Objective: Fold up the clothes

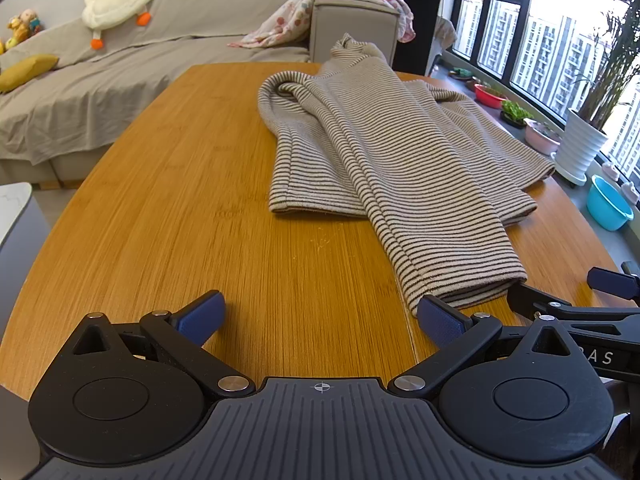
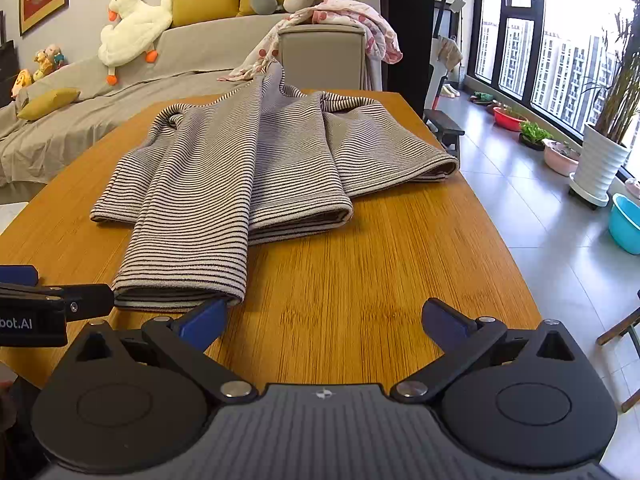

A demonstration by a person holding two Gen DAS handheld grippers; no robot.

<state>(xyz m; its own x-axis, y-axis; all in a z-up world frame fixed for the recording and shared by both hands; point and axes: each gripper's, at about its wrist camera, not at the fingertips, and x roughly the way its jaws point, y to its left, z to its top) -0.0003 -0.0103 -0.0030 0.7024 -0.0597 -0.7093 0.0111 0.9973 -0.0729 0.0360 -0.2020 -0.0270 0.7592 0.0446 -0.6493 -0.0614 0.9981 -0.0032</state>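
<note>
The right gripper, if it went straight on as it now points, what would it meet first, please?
Probably bare wooden table first; the right gripper is open, and the striped knit garment lies further ahead, leftward. Depth is uncertain.

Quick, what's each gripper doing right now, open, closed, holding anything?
Left gripper: open, holding nothing, beside the sleeve end of the striped sweater.
Right gripper: open, holding nothing.

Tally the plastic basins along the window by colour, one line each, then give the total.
Red basin: 1
Pink basin: 1
Blue basin: 1
Total: 3
</note>
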